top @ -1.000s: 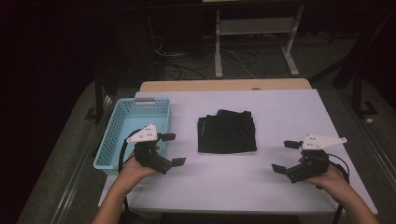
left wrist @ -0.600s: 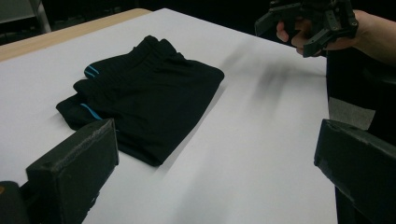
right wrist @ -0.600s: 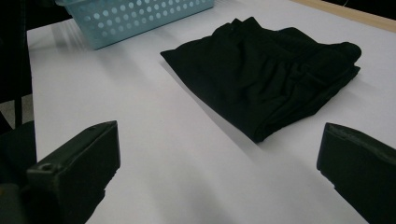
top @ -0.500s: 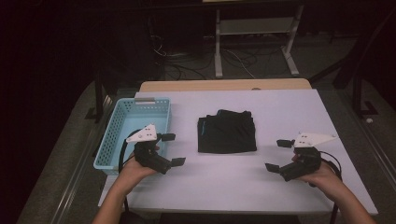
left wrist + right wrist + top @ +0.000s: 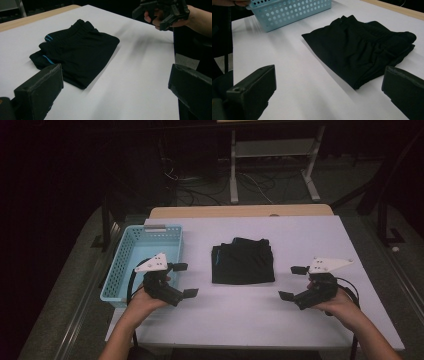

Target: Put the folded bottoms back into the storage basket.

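Flanking the folded black shorts (image 5: 243, 264) — left claw (image 5: 184, 280) and right claw (image 5: 292, 282), both wide, empty, pointed inward.

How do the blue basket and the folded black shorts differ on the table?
The blue basket is a rigid, perforated, light blue container at the table's left edge; the folded black shorts are soft, flat and dark, lying mid-table. The basket looks empty and stands taller; the shorts lie low, with thin blue trim. Both rest on the white table, untouched by either gripper.

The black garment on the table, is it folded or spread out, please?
Folded: the black garment lies as a compact rectangle, with stacked layers visible at its edges in both gripper views.
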A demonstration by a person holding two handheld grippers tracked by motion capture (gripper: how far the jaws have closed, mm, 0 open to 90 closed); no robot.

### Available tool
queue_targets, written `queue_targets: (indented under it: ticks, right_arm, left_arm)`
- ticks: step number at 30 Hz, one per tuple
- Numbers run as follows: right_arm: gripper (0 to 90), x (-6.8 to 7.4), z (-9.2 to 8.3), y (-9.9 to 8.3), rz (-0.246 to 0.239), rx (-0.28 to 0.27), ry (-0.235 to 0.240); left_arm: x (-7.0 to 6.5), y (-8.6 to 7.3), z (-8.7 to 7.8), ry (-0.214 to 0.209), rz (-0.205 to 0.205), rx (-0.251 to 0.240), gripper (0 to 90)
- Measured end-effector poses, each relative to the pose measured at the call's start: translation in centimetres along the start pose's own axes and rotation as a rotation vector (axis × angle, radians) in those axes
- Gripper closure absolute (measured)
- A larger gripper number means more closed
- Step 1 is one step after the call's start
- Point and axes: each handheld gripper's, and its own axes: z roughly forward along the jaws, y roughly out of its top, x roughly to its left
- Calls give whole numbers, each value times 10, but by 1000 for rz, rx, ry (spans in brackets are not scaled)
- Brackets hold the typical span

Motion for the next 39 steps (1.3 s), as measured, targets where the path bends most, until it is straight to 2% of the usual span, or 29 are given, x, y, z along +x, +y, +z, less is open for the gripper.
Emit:
queue_targets:
  ticks: [28, 39]
  right_arm:
    - [0, -4, 22, 23, -9, 30, 35]
    - [0, -7, 31, 32, -14, 32, 36]
  left_arm:
    - [1, 0, -1, -7, -12, -6, 0]
    - [1, 0, -1, -7, -12, -5, 0]
